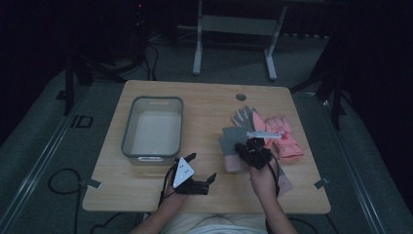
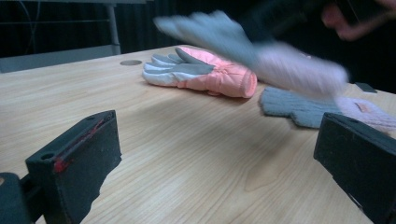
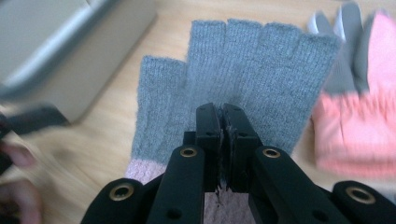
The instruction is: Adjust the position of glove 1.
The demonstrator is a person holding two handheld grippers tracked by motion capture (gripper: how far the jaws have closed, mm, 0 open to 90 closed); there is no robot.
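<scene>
A grey knit fingerless glove [image 3: 243,60] with a pink cuff hangs lifted off the wooden table [image 1: 204,102], and my right gripper [image 3: 223,112] is shut on its palm. In the high view that gripper [image 1: 251,148] is at the table's right with the glove [image 1: 229,139] spread to its left. The left gripper view catches the same glove [image 2: 247,46] as a blur in the air. Its mate [image 2: 299,109] lies flat on the table. My left gripper [image 1: 201,166] rests near the front edge, jaws wide apart [image 2: 215,154] with nothing between them.
A grey plastic bin [image 1: 127,131] stands at the table's left, with nothing in it; it shows in the right gripper view [image 3: 60,46] too. Pink padded gloves [image 1: 285,141] with grey palms [image 2: 201,72] lie at the right. A round cable hole [image 1: 241,96] sits near the far edge.
</scene>
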